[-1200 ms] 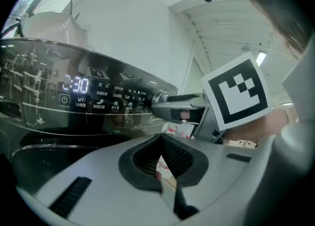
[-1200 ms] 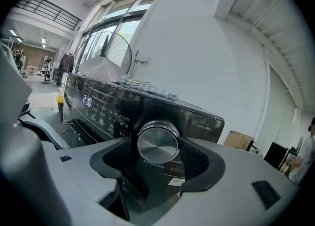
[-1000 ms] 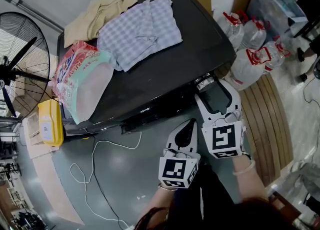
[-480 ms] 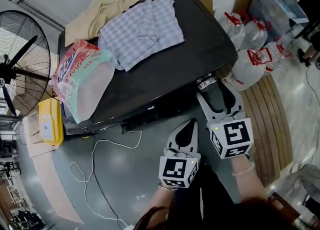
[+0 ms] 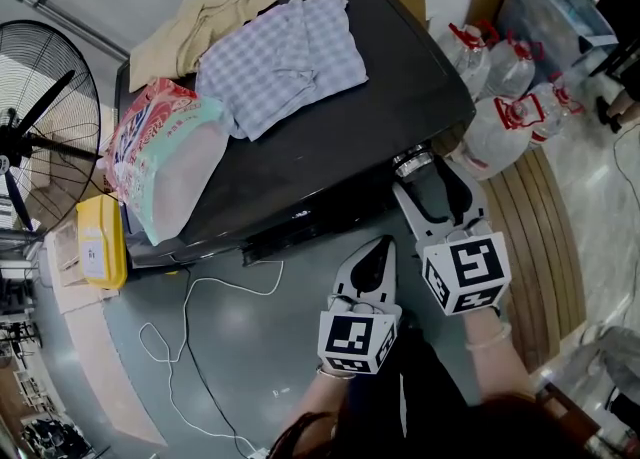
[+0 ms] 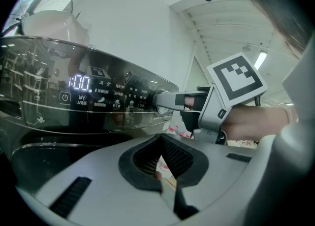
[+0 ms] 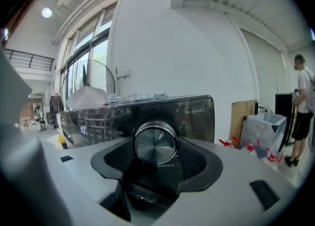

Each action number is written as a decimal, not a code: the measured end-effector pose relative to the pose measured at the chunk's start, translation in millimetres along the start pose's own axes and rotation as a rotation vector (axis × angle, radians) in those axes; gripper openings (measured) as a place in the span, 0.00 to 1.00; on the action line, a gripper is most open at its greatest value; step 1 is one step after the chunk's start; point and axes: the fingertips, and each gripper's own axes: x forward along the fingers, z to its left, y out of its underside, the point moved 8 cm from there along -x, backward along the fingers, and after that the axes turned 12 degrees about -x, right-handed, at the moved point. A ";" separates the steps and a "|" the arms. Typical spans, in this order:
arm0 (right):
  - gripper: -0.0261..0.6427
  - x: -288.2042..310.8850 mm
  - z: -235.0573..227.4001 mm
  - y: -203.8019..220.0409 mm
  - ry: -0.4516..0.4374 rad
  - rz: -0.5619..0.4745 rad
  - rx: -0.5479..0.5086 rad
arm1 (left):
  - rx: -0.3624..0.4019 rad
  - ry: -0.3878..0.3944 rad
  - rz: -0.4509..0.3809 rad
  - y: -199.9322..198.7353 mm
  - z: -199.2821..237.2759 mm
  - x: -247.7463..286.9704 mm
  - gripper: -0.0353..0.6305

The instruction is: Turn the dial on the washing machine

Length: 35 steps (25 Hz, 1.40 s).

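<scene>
The dial (image 7: 155, 144) sits right in the middle of the right gripper view. It's a brushed silver knob at the right end of the washing machine's (image 5: 400, 77) front panel, just under the edge of the black top. The right gripper (image 5: 425, 175) is on it, with a dark pad against each side of the rim, so the knob is pinched between the jaws. In the head view the marker cube on that gripper sits tilted.

The left gripper (image 5: 384, 244) hangs just beside it, lower and clear of the machine. Its jaws are pressed together with nothing between them. From its own view the control panel glows, with a lit display (image 6: 78, 82) at the left and a row of icons running towards the knob.

On top of the machine lie a checked cloth (image 5: 280, 57), a beige cloth (image 5: 200, 22) behind it and a printed bag (image 5: 165, 162) at the left edge. A fan (image 5: 45, 127) stands to the left, and water jugs (image 5: 500, 97) crowd the floor on the right.
</scene>
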 end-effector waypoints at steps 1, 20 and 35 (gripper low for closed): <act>0.48 0.3 1.4 -0.5 0.000 0.011 -0.039 | 0.000 0.000 0.001 0.4 -0.4 0.1 0.08; 0.48 3.6 7.2 -5.3 0.023 0.060 -0.207 | -0.002 0.007 0.007 4.0 -1.8 -3.2 0.08; 0.48 2.2 -3.1 5.5 -0.018 -0.013 0.158 | -0.003 0.010 0.006 3.9 0.8 -3.5 0.08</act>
